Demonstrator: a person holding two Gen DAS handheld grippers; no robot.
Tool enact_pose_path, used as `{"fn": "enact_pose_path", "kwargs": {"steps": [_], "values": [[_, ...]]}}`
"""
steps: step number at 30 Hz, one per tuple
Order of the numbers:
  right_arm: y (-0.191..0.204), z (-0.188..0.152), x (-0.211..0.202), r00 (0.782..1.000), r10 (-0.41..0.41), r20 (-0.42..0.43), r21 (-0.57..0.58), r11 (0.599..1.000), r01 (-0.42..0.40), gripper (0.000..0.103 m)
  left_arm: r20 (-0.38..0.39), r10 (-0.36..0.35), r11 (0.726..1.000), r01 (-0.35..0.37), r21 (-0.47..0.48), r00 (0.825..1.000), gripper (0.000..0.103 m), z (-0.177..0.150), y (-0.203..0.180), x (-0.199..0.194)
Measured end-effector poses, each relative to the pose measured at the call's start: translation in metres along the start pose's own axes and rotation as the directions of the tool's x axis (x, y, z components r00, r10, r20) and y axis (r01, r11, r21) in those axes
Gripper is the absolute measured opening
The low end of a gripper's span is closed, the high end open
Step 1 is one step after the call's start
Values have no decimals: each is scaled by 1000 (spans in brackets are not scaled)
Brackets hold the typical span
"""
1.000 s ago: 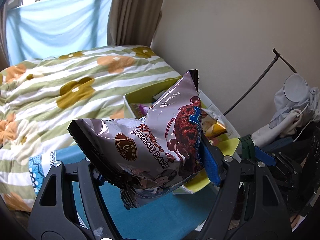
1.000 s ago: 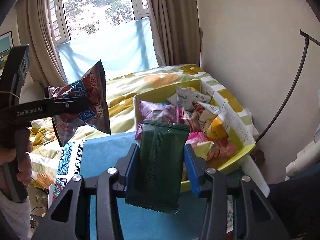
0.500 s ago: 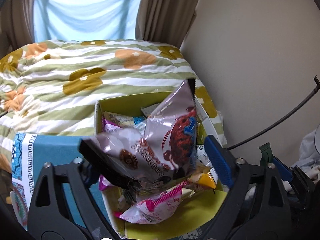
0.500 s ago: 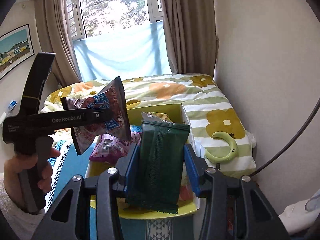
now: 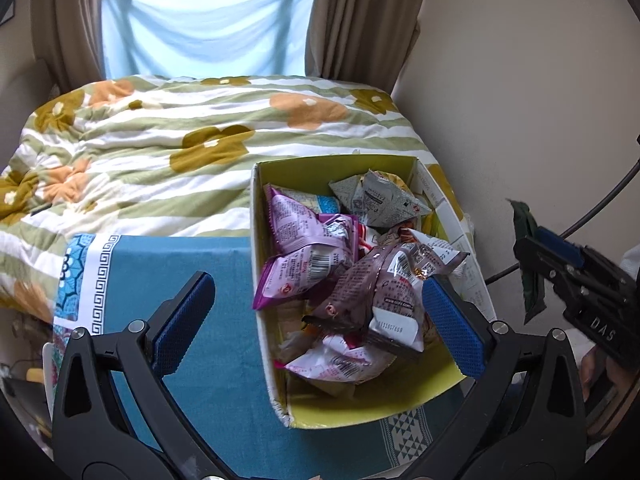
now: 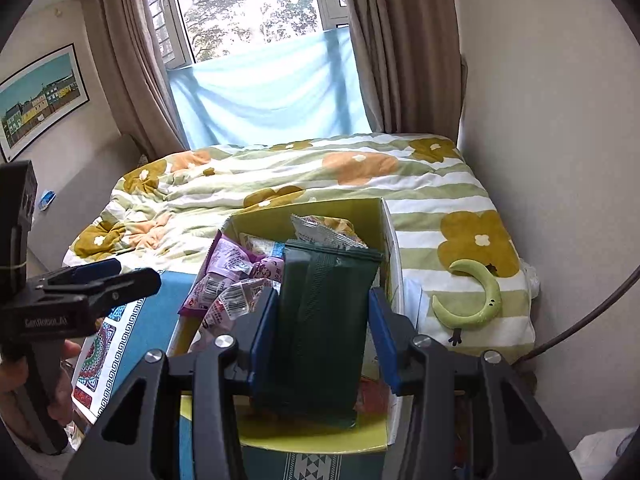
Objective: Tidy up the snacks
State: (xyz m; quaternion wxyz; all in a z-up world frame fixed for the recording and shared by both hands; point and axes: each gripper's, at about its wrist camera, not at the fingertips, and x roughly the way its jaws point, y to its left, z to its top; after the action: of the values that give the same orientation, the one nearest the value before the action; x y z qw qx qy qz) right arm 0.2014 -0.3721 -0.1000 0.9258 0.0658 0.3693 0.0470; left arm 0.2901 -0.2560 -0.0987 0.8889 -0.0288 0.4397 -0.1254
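Note:
A yellow-green cardboard box on the blue cloth holds several snack packets. The brown chocolate snack bag lies on top of the pile, beside purple packets. My left gripper is open and empty above the box's left wall. My right gripper is shut on a dark green packet, held upright over the box. The right gripper with its packet also shows in the left wrist view, and the left gripper in the right wrist view.
The box rests on a blue patterned cloth against a bed with a green-striped flowered duvet. A green crescent plush lies on the duvet right of the box. A wall stands close on the right, curtains and a window behind.
My left gripper moved over the box, opened and let go of the chocolate bag, which now lies in the box. My right gripper moved over the box with the green packet.

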Motion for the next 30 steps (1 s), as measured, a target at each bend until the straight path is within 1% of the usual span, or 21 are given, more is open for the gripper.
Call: {"fn": "enact_pose_path", "kwargs": {"steps": [4,6,10,11,12,13,14,15,17,20,23,27,30], "values": [[7,29,6,1000,31,-2,-67,997,-31,42,12,-2,1000,3,-19,1000,103,-2,9,-8],[12,43,15,999,45,-14,-94,994,-46,42,18,9,1000,-8,-23,1000,103,1,12,-9],[19,61,40,995,85,-50,-102,991,-90,42,12,37,999,-36,-35,999,103,1,19,-6],[20,62,46,993,99,-58,-92,990,-105,44,10,44,998,-43,-40,999,103,0,20,-6],[21,63,51,991,112,-66,-88,989,-118,48,8,50,998,-49,-43,999,103,-1,23,-6],[22,63,53,991,119,-67,-86,988,-125,66,7,57,997,-57,-45,998,102,-3,25,-6],[23,61,53,992,116,-58,-82,989,-121,91,5,66,997,-66,-44,998,103,-6,27,-6],[24,58,51,992,116,-46,-76,990,-119,101,2,74,996,-74,-42,997,103,-8,28,-6],[24,50,46,992,124,-33,-58,990,-126,103,0,84,996,-84,-34,996,103,-14,32,-8],[27,36,38,995,97,-30,-41,994,-98,103,13,98,995,-98,-18,995,103,-23,37,-16],[33,25,28,996,83,-27,-25,996,-84,103,30,89,996,-89,-15,996,103,-29,44,-30],[47,13,3,998,55,0,-18,998,-55,103,70,75,997,-76,4,995,103,-39,54,-61],[64,4,-22,999,32,29,-12,999,-31,103,119,82,996,-86,27,989,103,-45,61,-97]]}}
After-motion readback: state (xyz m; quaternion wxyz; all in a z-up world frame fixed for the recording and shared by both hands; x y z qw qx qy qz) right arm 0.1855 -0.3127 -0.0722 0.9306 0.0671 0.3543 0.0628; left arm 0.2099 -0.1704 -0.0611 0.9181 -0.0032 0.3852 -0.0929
